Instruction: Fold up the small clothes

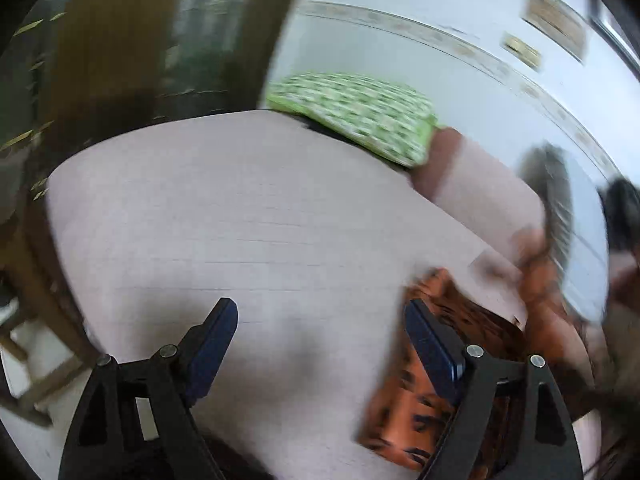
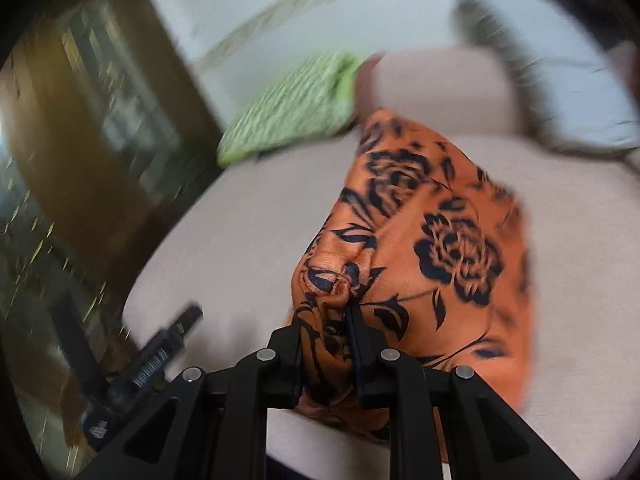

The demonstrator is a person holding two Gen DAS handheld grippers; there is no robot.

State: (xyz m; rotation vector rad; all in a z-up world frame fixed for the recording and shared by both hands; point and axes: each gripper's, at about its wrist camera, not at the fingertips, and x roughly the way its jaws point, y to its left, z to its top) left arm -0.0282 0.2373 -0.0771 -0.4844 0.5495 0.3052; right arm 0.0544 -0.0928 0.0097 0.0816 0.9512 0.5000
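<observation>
An orange cloth with a black rose print (image 2: 440,240) hangs bunched over a pale pink cushioned surface (image 2: 240,220). My right gripper (image 2: 325,316) is shut on a gathered fold of it, so the cloth rises toward the fingers. In the left wrist view the same orange cloth (image 1: 404,420) lies at the lower right, beside and behind the right finger. My left gripper (image 1: 320,306) stands wide open over bare pink surface (image 1: 220,220), with nothing between its fingers. Both views are blurred.
A green patterned fabric piece (image 1: 352,116) (image 2: 292,108) lies at the far edge of the surface. A dark wooden cabinet (image 2: 100,120) stands to the left, and a pale blue pillow (image 2: 580,92) lies at the far right. A black tool part (image 2: 160,352) shows at lower left.
</observation>
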